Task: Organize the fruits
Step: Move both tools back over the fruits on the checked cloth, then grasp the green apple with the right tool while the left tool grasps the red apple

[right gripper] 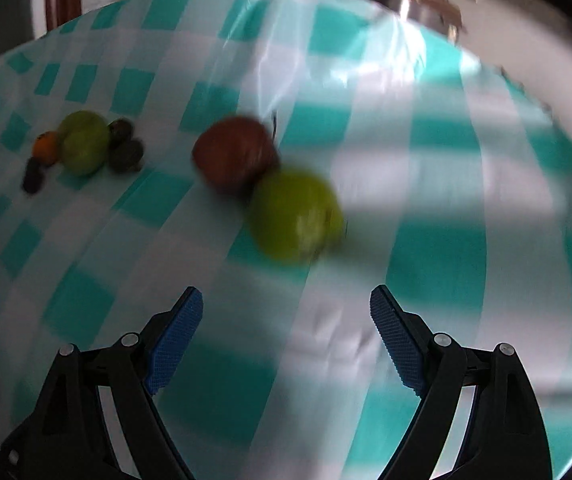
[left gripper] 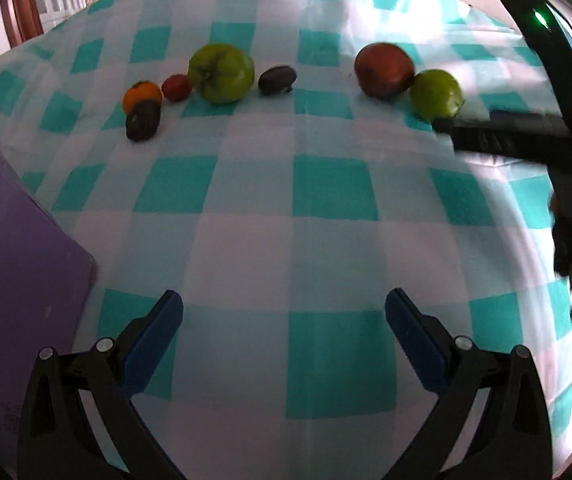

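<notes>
Teal-and-white checked cloth fills the left wrist view; the left gripper hovers with jaws spread and empty, far ahead of them a row of orange, small red fruit, large green apple and dark plum, with a purple board to their left. From the right wrist, blurred, the right gripper is released too, a green apple just ahead of its jaws touching a red apple behind.

We see our left gripper spread wide, low in frame. Our right gripper gapes likewise, empty.
</notes>
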`<state>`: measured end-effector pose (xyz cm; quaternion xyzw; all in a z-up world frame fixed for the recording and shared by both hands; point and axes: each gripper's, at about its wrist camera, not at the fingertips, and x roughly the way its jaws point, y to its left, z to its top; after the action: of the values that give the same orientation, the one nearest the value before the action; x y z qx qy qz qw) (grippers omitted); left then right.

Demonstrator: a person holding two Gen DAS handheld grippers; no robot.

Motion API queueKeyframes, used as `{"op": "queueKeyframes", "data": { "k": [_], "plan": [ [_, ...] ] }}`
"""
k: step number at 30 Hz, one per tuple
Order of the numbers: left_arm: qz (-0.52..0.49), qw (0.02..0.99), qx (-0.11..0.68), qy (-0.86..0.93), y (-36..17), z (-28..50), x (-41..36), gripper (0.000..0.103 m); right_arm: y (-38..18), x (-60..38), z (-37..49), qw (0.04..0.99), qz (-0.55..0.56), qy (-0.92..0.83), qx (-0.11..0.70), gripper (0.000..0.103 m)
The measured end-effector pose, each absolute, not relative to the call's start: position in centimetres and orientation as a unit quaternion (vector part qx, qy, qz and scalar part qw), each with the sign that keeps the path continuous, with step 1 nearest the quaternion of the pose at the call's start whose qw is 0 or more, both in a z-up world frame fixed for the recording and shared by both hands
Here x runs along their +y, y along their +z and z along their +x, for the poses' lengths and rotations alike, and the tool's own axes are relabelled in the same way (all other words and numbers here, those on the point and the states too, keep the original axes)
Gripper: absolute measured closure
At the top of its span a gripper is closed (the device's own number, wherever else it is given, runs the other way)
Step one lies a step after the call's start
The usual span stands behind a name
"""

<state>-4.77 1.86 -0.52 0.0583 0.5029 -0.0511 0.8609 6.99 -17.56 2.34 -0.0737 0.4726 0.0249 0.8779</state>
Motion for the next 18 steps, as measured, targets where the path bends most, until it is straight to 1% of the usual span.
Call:
{"op": "queueKeyframes", "data": {
  "k": [4, 9, 11, 14, 15, 17, 18],
  "plan": [
    [0.066, 0.863, 0.498, -0.048, -0.9, -5.0, 1.7, 0.002, 1.9, -17.6, 9.7, 0.881, -0.092, 0.042, 0.461, 0.020],
    [0.075, 0.864, 0.497, -0.035, -0.7, -3.7, 1.5, 0.002, -0.3, -17.2, 11.7, 0.868, -0.114, 0.088, 0.475, 0.024],
    [0.076, 0.866, 0.493, -0.032, -0.6, -2.7, 1.3, 0.002, -0.6, -17.7, 12.0, 0.871, -0.094, 0.102, 0.471, 0.025],
    [0.062, 0.868, 0.493, -0.023, -0.7, -0.7, 1.2, 0.002, -0.7, -19.3, 12.5, 0.871, -0.061, 0.110, 0.475, 0.036],
    [0.055, 0.868, 0.493, -0.021, -0.6, 0.1, 1.2, 0.002, -0.6, -19.9, 12.6, 0.871, -0.047, 0.113, 0.476, 0.043],
    [0.045, 0.870, 0.491, -0.017, -0.5, 1.7, 0.9, 0.002, -0.6, -21.1, 12.5, 0.865, -0.019, 0.134, 0.484, 0.043],
    [0.041, 0.871, 0.489, -0.018, -0.4, 2.5, 0.6, 0.002, -0.5, -21.3, 12.0, 0.864, -0.022, 0.139, 0.483, 0.043]
  ]
}}
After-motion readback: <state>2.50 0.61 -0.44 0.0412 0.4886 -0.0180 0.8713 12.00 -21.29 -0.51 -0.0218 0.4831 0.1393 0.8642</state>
